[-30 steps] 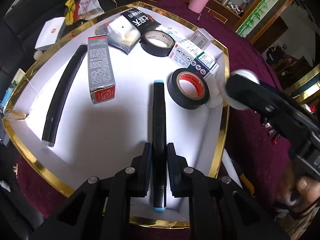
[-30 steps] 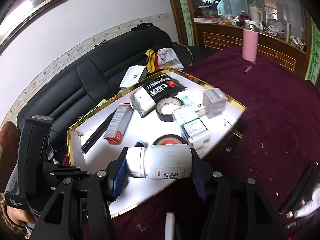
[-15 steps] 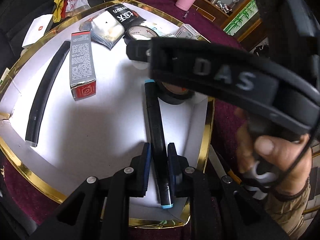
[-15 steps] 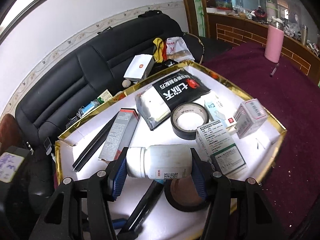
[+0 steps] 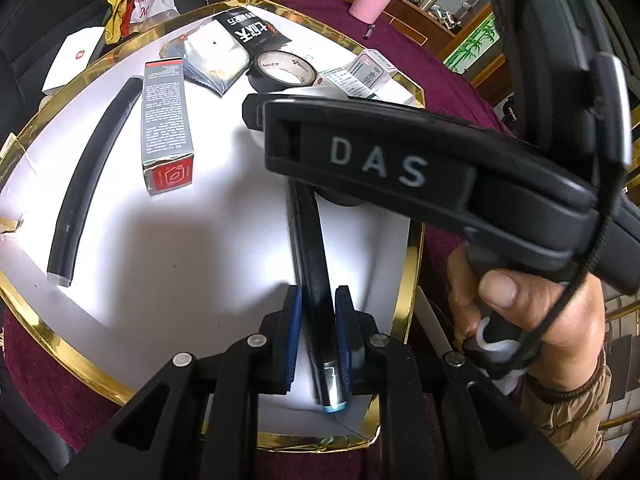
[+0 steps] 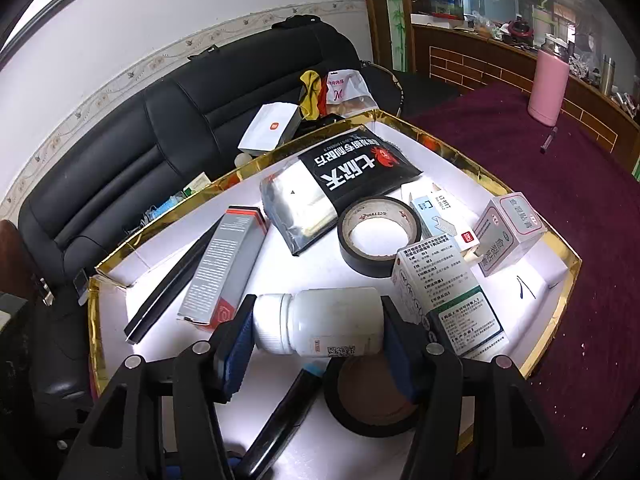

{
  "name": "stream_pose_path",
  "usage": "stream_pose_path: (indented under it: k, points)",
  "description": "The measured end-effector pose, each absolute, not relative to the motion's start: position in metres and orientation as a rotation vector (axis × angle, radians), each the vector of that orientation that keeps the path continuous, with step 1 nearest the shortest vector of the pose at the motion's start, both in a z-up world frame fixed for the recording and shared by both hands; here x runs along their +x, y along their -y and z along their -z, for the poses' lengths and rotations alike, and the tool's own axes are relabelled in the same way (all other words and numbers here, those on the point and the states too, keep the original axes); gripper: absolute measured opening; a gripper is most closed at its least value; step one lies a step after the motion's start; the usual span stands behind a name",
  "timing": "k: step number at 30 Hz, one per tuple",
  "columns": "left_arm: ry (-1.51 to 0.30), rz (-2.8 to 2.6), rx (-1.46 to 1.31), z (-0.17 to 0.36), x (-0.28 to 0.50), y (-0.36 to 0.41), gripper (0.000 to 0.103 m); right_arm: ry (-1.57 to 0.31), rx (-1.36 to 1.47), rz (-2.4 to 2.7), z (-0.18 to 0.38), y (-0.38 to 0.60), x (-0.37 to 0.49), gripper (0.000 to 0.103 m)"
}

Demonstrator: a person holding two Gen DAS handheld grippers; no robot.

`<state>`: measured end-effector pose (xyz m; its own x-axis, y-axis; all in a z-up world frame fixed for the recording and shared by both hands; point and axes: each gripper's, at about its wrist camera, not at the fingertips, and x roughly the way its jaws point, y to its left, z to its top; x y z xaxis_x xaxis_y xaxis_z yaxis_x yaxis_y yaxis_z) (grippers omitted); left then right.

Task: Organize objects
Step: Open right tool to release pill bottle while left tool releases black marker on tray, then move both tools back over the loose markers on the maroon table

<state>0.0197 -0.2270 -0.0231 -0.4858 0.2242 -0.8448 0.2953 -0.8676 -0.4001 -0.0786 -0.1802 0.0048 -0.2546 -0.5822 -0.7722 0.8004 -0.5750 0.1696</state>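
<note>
My left gripper (image 5: 316, 308) is shut on a black marker (image 5: 310, 236) with blue ends. The marker lies lengthwise in the white, gold-rimmed tray (image 5: 412, 248), near its right edge. My right gripper (image 6: 318, 316) is shut on a white pill bottle (image 6: 332, 324), held sideways with the cap to the left. It hovers just above the tray (image 6: 560, 312), over the marker's (image 6: 280, 420) far end and a black tape roll (image 6: 372, 404). In the left wrist view its black housing marked DAS (image 5: 380, 160) and a person's hand (image 5: 532, 312) hide the tray's right side.
In the tray lie a grey-red box (image 6: 224, 268), a black strip (image 6: 172, 284), a black-and-clear pouch (image 6: 340, 184), a second tape roll (image 6: 378, 236) and several medicine boxes (image 6: 452, 312). A pink flask (image 6: 548, 88) stands on the maroon cloth. A black sofa (image 6: 120, 152) lies behind.
The right gripper with the bottle has swung in over the tray above the marker's far end and sunk a little, now blocking the left view. The left gripper stayed on the marker.
</note>
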Motion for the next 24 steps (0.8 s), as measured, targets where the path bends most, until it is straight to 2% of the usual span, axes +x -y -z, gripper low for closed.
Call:
stream_pose_path:
  k: [5,8,12,16,24]
  points:
    - [-0.824,2.560,1.564,0.023,0.023,0.227,0.026,-0.258,0.991,1.943,-0.025,0.164,-0.070,0.080]
    - [-0.788,2.561,1.555,0.021,0.024,0.223,0.028,-0.229,0.957,1.965,-0.039,0.148,-0.064,0.083]
    - [-0.741,2.560,1.517,0.017,0.028,0.221,0.042,-0.189,0.937,2.003,-0.052,0.119,-0.056,0.088]
    - [-0.719,2.564,1.493,0.015,0.029,0.218,0.047,-0.116,0.961,2.039,-0.055,0.085,-0.055,0.094]
    - [-0.839,2.562,1.395,0.009,0.022,0.218,0.070,0.004,1.024,2.106,-0.046,0.017,-0.053,0.103]
